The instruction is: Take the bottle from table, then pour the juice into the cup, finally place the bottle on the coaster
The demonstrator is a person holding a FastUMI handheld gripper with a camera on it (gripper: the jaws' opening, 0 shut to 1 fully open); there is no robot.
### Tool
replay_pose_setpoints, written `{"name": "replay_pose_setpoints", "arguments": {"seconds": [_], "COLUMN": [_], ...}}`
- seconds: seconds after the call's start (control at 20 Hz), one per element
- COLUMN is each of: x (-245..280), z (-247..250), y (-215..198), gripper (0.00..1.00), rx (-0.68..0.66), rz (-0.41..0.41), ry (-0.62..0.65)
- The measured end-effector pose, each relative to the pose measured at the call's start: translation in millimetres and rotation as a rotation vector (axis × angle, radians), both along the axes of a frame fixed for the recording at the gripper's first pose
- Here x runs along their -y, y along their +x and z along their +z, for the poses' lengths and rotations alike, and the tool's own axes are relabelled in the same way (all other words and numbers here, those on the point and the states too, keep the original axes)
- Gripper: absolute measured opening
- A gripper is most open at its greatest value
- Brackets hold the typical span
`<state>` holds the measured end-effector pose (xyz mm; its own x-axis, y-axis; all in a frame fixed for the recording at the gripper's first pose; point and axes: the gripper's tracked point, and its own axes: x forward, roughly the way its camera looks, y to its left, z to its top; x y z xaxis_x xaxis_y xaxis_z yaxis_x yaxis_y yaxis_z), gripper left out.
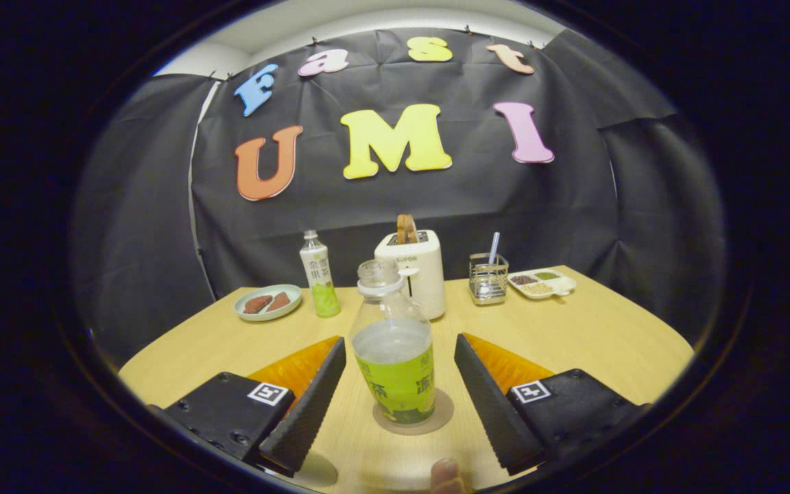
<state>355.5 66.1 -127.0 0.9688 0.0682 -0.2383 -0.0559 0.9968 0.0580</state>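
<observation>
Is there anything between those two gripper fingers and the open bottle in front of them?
Nothing visible. The bottle stands upright on the round coaster, between the gripper's open fingers, with bare table on either side. The toaster, the second bottle and the plate stand beyond it.

The bottle (395, 350) stands upright on the coaster (414, 413), between the parted fingers of the gripper (397, 384), touching neither. Beyond them sits a toaster (414, 273); left of it a second bottle (319, 274), then a plate (268, 302); right, a wire basket (488, 278) and a divided tray (542, 283).
</observation>
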Motion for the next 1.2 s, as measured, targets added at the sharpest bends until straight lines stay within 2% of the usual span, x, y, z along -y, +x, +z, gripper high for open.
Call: {"name": "replay_pose_setpoints", "arguments": {"seconds": [0.35,0.6,0.85,1.2], "x": [11,37,60,88], "z": [55,89,100,103], "y": [-89,-154,-210,-262], "gripper": [1.00,1.00,1.00,1.00], "rx": [0.103,0.181,0.207,0.230], "rz": [0.016,0.000,-0.006,-0.015], "ry": [0.000,0.000,-0.010,0.006]}}
